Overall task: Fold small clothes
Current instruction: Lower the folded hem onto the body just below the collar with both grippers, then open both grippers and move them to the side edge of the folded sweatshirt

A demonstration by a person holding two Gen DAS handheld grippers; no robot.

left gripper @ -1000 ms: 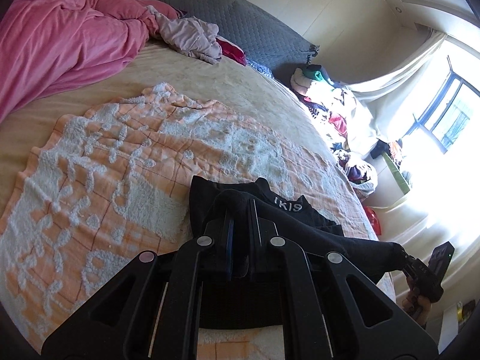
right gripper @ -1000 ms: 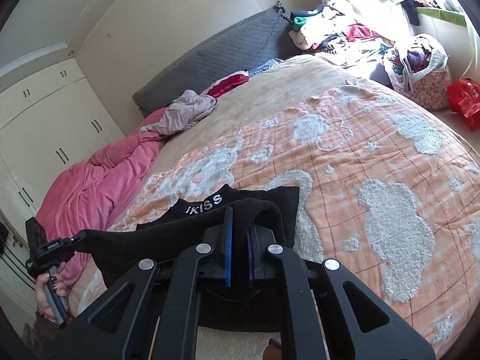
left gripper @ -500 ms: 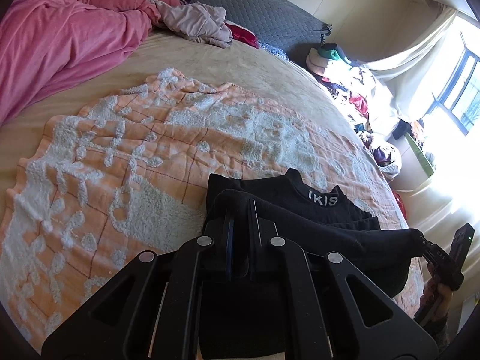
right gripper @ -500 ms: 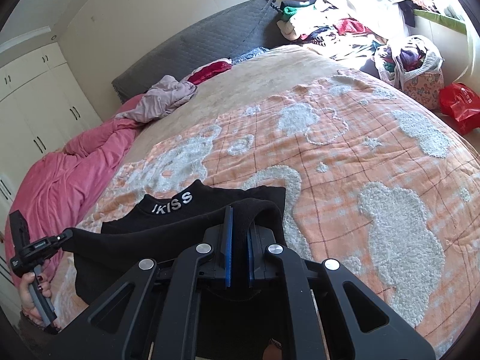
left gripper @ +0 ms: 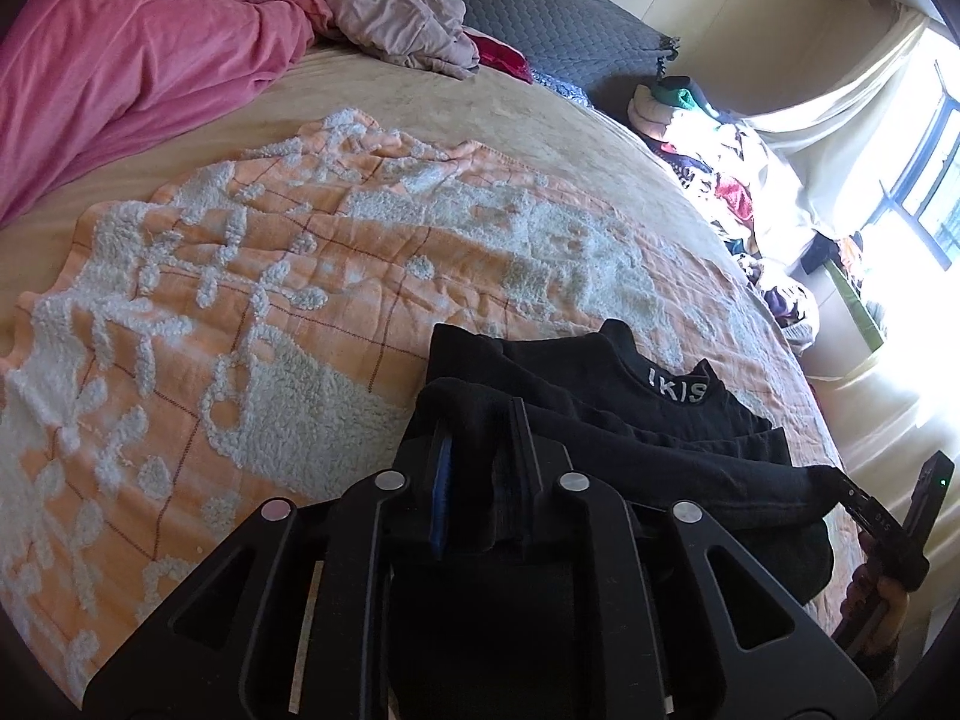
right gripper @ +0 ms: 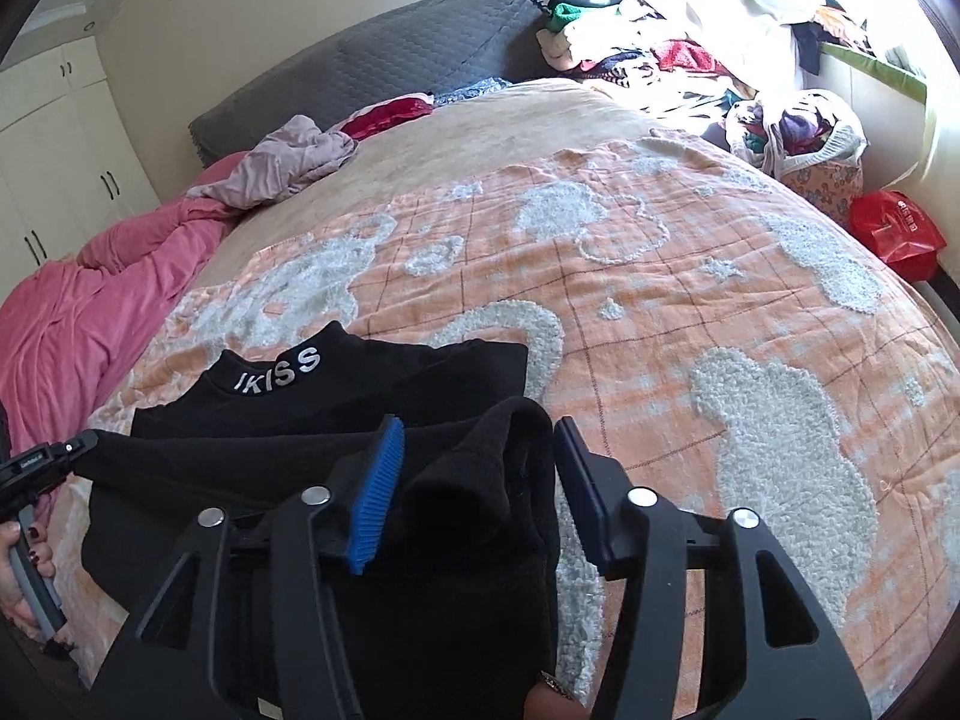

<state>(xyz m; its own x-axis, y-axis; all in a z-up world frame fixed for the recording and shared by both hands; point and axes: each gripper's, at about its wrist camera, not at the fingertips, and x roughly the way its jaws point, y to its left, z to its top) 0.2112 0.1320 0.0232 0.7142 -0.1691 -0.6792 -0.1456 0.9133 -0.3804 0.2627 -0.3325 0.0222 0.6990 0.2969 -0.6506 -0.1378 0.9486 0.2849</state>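
black top [right gripper: 336, 420] collar away, stretched between hands, right tongs [right gripper: 474, 456] just parted, left tongs [left gripper: 480, 438] loosening

It was a bedroom in a lived-in home. A wide bed [right gripper: 540, 114] filled the scene, spread with an orange tufted blanket [right gripper: 690, 312] and backed at the far end by a grey quilted headboard [right gripper: 384, 60]. A rumpled pink duvet [left gripper: 120, 60] lay at the left. White wardrobe doors [right gripper: 54, 138] stood beyond it. Piled clothes [right gripper: 648, 54] and a full laundry bag [right gripper: 804, 138] sat far right, by a curtained window [left gripper: 924, 192].
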